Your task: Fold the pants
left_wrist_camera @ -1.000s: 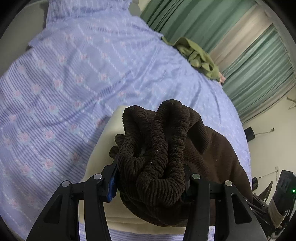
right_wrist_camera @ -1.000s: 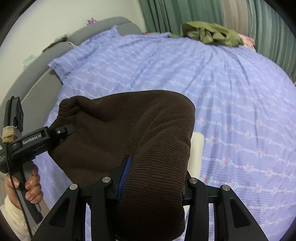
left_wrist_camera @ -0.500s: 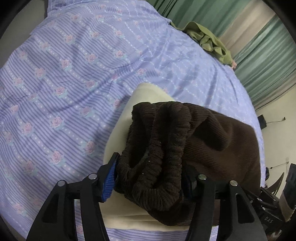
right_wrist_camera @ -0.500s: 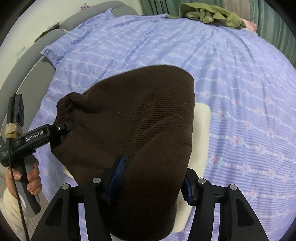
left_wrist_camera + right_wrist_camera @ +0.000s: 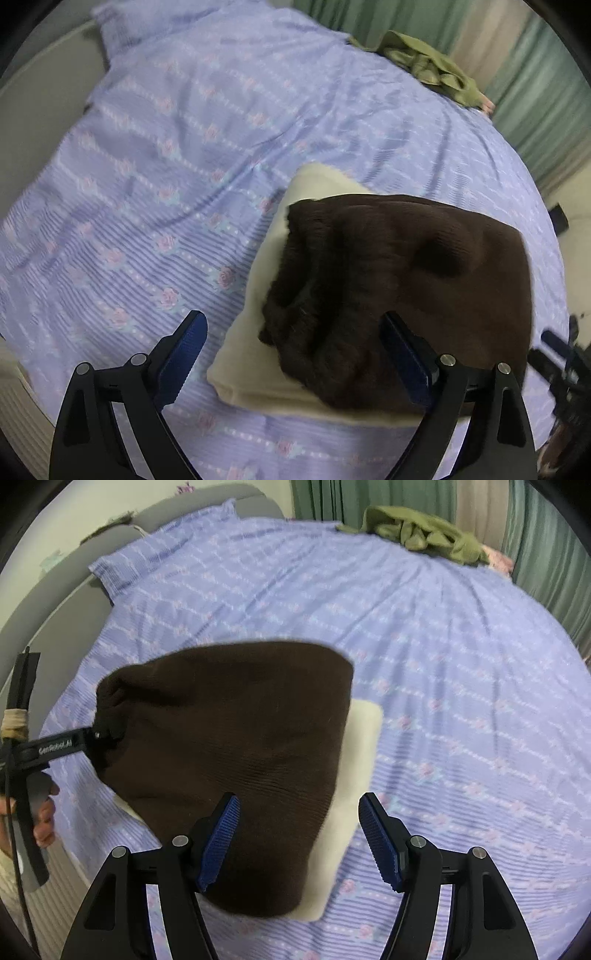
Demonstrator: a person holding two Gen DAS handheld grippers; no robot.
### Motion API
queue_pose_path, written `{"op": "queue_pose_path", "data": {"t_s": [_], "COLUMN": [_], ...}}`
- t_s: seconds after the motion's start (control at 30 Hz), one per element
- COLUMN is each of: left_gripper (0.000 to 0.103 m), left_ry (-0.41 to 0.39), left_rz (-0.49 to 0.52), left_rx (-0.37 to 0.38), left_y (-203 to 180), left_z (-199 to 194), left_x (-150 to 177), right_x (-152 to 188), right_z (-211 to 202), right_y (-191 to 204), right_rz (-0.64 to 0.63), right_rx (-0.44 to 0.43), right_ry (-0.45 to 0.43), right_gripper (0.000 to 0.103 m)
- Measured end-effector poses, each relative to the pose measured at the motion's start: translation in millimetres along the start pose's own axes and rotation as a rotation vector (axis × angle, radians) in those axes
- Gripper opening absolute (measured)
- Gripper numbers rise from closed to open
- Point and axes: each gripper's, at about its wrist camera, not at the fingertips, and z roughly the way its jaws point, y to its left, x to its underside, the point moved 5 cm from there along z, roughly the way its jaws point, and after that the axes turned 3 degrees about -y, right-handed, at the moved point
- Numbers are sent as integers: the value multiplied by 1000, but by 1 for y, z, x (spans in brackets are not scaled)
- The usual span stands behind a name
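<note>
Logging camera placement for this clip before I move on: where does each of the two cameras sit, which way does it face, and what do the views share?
Left wrist view: sits on the left hand-held gripper, looks steeply down at the brown pants lying on a cream folded cloth; its own two fingers show, jaws just opened wide off the pants.
Right wrist view: sits on the right hand-held gripper, looks down likewise; its fingers, just opened, the left hand-held gripper and a hand show.
Shared: pants, cream cloth, purple bedsheet, green garment.

The brown pants (image 5: pixel 236 760) hide most of the cream cushion (image 5: pixel 364 738) beneath. The person's hand (image 5: pixel 42 812) is cut off at the left edge. The bedspread pattern (image 5: pixel 166 206) blurs.
</note>
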Motion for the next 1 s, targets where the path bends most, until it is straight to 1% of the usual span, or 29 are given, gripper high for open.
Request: {"op": "queue_pose_path", "data": {"t_s": [0.07, 0.17, 0.2, 0.23, 0.27, 0.3, 0.37, 0.4, 0.47, 0.53, 0.7, 0.8, 0.9, 1.0], "left_gripper": [95, 95, 95, 96, 98, 99, 99, 100, 102, 103, 103, 103, 103, 103], "left_ry": [-32, -88, -106, -127, -143, -161, -189, -206, -247, -284, -353, -383, -392, -396], "left_rz": [33, 67, 76, 85, 93, 109, 144, 164, 199, 210, 228, 236, 249, 290], "left_rx": [-4, -30, -38, -50, -55, -55, -48, -51, -75, -90, -57, -37, -3, 17], "left_y": [-10, -27, -34, -44, -52, -66, -90, -103, -130, -158, -229, -270, -306, -346], "left_z": [-22, -58, -72, -89, -100, -117, -140, -152, -177, -201, -255, -280, -294, -308], "left_x": [1, 3, 6, 10, 14, 22, 33, 41, 57, 74, 119, 144, 168, 191], "right_x": [-2, -2, 0, 1, 5, 9, 19, 24, 37, 50, 90, 114, 138, 158], "right_z": [-18, -50, -62, -71, -85, -98, -122, -135, -159, -185, -252, -291, -327, -355], "right_y": [-2, -8, -11, -12, -15, -19, -28, -33, -45, -60, -111, -142, -173, -199], "right_rz": [-3, 2, 2, -1, -4, -3, 2, 4, 4, -2, 8, 23, 53, 78], "right_rx": [-5, -24, -28, -28, -25, -22, -28, -30, -31, -22, -6, 11, 33, 53], "right_ry": [-32, -80, -95, -106, -121, -133, -152, -160, -176, -195, -231, -260, -291, -311], "right_gripper": [68, 68, 71, 76, 78, 80, 80, 82, 85, 87, 87, 87, 88, 88]}}
